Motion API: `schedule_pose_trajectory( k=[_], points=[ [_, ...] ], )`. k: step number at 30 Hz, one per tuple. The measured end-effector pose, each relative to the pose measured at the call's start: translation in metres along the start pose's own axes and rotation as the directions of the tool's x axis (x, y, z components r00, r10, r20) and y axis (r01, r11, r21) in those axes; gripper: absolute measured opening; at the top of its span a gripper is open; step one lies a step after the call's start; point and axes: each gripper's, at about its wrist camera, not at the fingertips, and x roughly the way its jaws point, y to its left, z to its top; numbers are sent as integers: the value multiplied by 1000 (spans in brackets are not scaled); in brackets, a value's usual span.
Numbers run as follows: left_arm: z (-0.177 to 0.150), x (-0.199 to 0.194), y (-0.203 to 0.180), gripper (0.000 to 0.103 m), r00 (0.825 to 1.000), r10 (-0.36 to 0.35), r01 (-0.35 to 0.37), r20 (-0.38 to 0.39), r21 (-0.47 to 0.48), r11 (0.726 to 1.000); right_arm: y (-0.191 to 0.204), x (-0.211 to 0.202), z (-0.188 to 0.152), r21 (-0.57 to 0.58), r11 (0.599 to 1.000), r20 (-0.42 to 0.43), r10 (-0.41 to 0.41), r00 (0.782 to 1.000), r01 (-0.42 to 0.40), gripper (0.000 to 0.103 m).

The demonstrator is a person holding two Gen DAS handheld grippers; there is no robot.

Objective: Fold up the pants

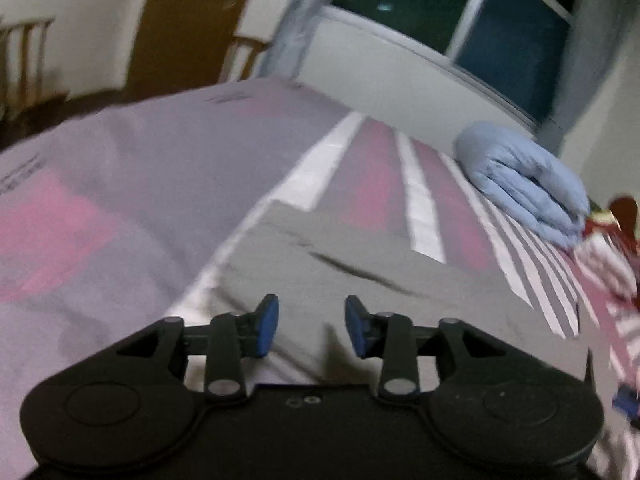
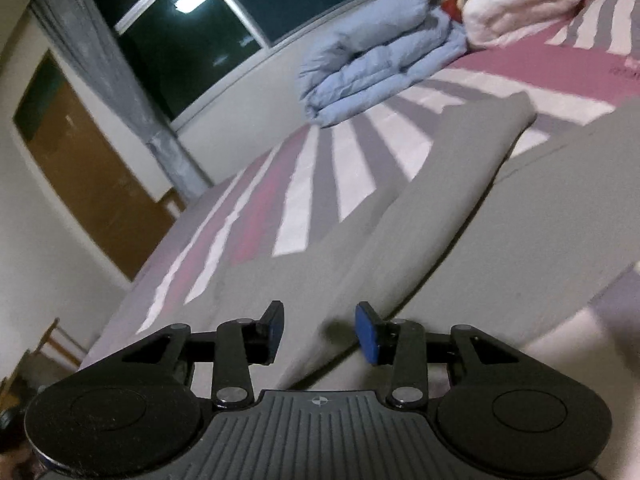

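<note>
A: Where are the grey pants (image 2: pixel 460 216)?
B: Spread over the striped bedsheet (image 2: pixel 312 192), one leg reaching toward the blue duvet (image 2: pixel 376 68), the other running off to its right.
A: And the right gripper (image 2: pixel 320 330)?
B: Low over the pants, near end; jaws apart, nothing between the blue pads. A fold edge lies just ahead of them, though blur makes contact hard to judge.
A: Around the duvet?
B: A white folded blanket (image 2: pixel 520 12) just to its right, touching it. A dark window (image 2: pixel 224 20) behind it, grey curtain (image 2: pixel 120 80) and brown door (image 2: pixel 92 172) left of that.
</note>
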Motion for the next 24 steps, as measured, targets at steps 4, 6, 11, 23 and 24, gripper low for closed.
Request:
schedule_pose_trajectory(
  k=[4,6,11,23,24],
  points=[
    [-15,14,-51,44,999,52,-52,4,104,993,9,18,14,-18,997,-4,-73,997,73,40],
    [-25,25,-64,46,996,91,-88,-17,121,989,26,43,26,-41,992,-23,-120,992,119,40],
    [-60,35,-75,53,989,151,-147,-8,173,974,31,84,37,-81,972,-56,-225,973,220,40],
    [-80,31,-75,56,988,141,-150,65,184,971,10,78,25,-106,954,-109,-292,950,281,9],
    [-80,32,-75,56,988,139,-149,67,183,972,7,68,21,-84,956,-109,-289,951,281,9]
  ],
)
